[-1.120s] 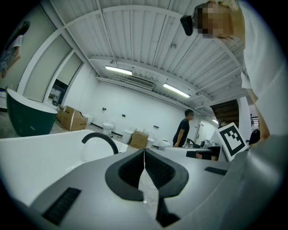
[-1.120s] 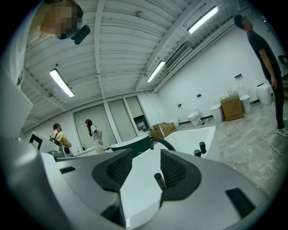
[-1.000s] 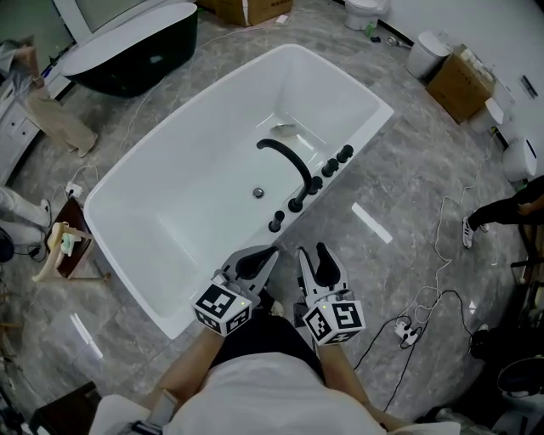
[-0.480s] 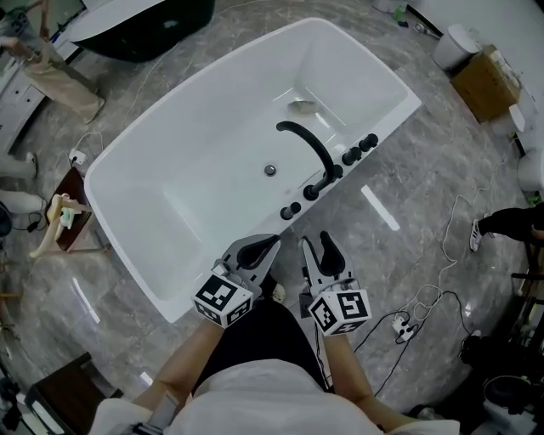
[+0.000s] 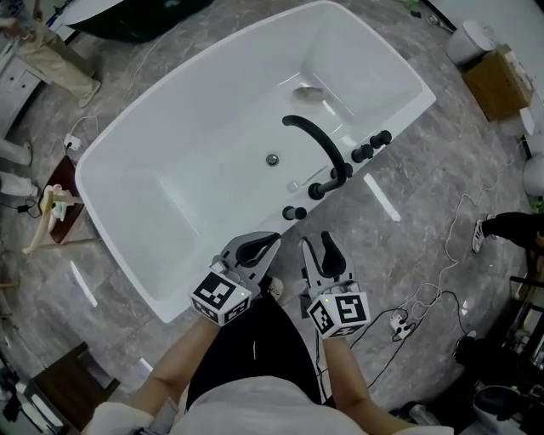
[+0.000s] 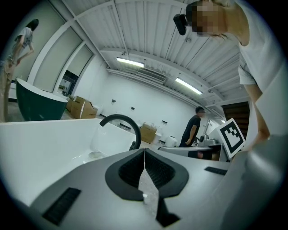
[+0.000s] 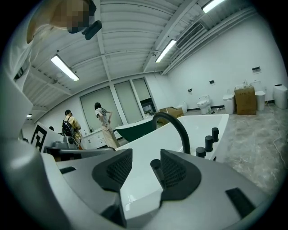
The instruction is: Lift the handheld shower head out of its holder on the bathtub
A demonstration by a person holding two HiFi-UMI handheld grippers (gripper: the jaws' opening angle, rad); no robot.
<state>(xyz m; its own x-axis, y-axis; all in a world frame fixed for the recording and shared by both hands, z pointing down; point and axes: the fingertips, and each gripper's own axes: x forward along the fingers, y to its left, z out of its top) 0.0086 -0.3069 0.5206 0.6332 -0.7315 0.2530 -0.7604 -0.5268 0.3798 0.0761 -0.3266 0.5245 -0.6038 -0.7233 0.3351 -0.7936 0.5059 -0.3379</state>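
A white bathtub (image 5: 183, 302) lies ahead, with a black arched spout (image 5: 319, 140) and black knobs (image 5: 370, 149) along its near rim. Nearest me on that rim stands the short black handheld shower head (image 5: 294, 212) in its holder. My left gripper (image 5: 269, 242) hovers shut and empty just short of the rim. My right gripper (image 5: 314, 246) is open beside it, a little short of the shower head. In the right gripper view the shower head (image 7: 155, 164) shows between the open jaws of the right gripper (image 7: 145, 157), with the spout (image 7: 173, 123) behind. The left gripper (image 6: 144, 150) points at the spout (image 6: 121, 121).
A cardboard box (image 5: 501, 85) stands at the far right and cables (image 5: 425, 297) trail over the grey floor. A wooden stool (image 5: 55, 212) stands left of the tub. A dark tub (image 5: 127, 17) stands at the top left. A person's foot (image 5: 484, 231) shows at the right.
The tub has slid up and to the right in the head view as the camera shifted. Both grippers keep their pose, left shut and right open.
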